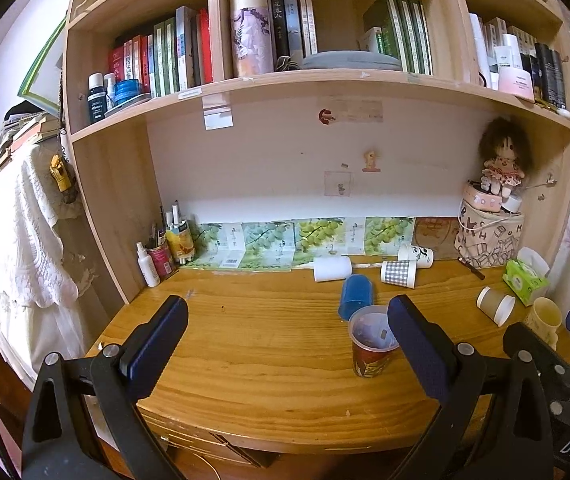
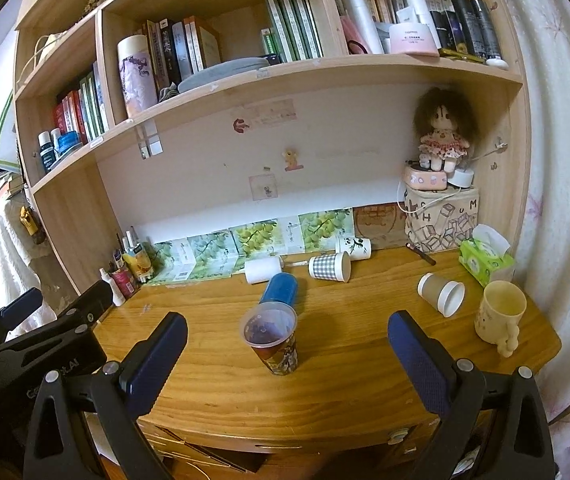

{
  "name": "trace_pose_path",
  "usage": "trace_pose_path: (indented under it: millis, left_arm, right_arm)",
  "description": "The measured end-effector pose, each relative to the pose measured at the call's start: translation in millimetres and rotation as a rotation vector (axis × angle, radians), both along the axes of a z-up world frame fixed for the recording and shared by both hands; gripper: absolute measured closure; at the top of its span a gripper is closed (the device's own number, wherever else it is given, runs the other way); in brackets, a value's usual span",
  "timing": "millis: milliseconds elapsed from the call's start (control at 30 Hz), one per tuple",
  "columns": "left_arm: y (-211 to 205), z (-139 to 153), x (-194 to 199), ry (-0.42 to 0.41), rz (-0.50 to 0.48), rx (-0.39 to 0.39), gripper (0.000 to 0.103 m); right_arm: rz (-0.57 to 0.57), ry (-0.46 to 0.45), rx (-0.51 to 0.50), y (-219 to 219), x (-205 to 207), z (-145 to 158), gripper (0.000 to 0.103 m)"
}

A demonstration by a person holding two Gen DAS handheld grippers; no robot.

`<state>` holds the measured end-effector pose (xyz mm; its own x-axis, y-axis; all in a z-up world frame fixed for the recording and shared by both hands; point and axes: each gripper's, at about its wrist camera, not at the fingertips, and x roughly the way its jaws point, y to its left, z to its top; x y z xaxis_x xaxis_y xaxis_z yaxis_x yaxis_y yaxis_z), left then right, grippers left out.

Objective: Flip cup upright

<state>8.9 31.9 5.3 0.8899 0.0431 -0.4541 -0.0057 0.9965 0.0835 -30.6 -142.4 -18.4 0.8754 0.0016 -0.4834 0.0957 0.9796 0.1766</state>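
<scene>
A clear plastic cup with a dark printed sleeve (image 1: 371,344) (image 2: 273,338) stands upright near the desk's front. Behind it a blue cup (image 1: 356,295) (image 2: 280,289) lies on its side. Further back lie a white cup (image 1: 332,268) (image 2: 264,270), a checked cup (image 1: 398,274) (image 2: 329,266) and a white printed cup (image 1: 416,257) (image 2: 353,247). A brown paper cup (image 1: 495,305) (image 2: 441,293) lies at the right. My left gripper (image 1: 287,344) is open and empty above the front edge. My right gripper (image 2: 287,354) is open and empty, the upright cup between its fingers' lines but farther off.
A cream mug (image 2: 500,317) stands upright at the desk's right edge, a green tissue box (image 2: 484,258) behind it. A pen holder and bottles (image 1: 161,252) stand at the back left. A fabric bag with a doll (image 2: 441,216) stands at the back right. Shelves hang overhead.
</scene>
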Motion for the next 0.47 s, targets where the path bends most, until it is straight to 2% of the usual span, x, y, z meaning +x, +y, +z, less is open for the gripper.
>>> trace_pose_path:
  millis: [467]
  left_arm:
    - [-8.5,-4.2,0.2,0.019,-0.018,0.006,0.002]
  right_arm:
    - [-0.009,0.045,0.010,-7.1,2.5,-7.4,0.002]
